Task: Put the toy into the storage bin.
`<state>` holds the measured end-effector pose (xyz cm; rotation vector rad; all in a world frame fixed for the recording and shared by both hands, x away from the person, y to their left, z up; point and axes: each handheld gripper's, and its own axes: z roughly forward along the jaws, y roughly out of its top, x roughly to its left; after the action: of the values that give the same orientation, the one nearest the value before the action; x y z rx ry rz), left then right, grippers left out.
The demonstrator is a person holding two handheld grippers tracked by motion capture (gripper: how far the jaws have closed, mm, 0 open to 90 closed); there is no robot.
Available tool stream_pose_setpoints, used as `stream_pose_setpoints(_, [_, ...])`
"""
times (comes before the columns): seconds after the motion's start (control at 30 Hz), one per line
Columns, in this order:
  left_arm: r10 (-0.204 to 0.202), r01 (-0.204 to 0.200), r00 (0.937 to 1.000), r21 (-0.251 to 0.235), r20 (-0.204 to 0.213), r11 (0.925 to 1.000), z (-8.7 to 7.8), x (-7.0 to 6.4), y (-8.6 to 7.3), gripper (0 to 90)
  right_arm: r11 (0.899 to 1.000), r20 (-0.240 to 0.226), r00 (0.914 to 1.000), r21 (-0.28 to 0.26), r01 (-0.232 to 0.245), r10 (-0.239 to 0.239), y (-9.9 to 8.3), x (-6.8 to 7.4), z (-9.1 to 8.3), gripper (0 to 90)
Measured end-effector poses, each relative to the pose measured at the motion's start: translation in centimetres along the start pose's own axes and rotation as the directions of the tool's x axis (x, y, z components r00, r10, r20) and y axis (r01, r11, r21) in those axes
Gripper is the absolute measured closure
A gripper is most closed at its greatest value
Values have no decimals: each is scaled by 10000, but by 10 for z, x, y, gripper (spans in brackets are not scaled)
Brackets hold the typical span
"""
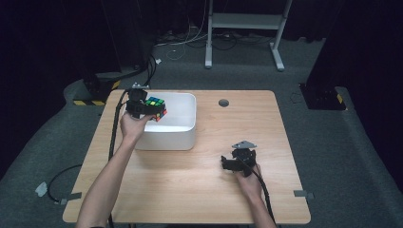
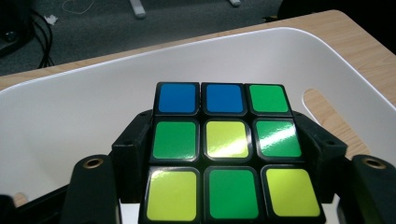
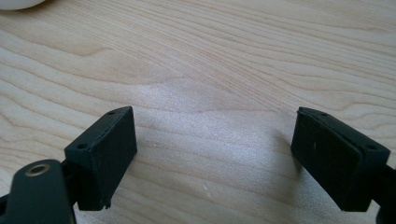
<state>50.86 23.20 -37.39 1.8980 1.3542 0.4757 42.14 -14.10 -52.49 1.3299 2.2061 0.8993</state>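
Note:
A scrambled Rubik's cube (image 1: 156, 107) hangs over the left end of a white bin (image 1: 185, 130), held by my left gripper (image 1: 142, 109). In the left gripper view the cube (image 2: 226, 149) shows a top face of green, yellow-green and blue squares, with the black jaws pressed against its two sides; the left gripper (image 2: 229, 154) is shut on it above the bin's white inside (image 2: 70, 116). My right gripper (image 1: 236, 164) rests low over the wooden table (image 1: 190, 175) at the front right. Its jaws stand wide apart around bare wood in the right gripper view (image 3: 212, 154).
The bin sits at the table's back left. A small round dark hole (image 1: 223, 102) marks the table's far side. Cables trail from both grippers off the front edge. A white stand (image 1: 244, 28) and black equipment stand on the grey floor beyond the table.

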Motion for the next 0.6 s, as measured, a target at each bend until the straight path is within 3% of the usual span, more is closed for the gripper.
stream_pose_setpoints(0.6, [-201,209,9996,467,-190,9987,13,-1,-1,330,10000,-3,10000,-3,12,-12,0,0,0,141])
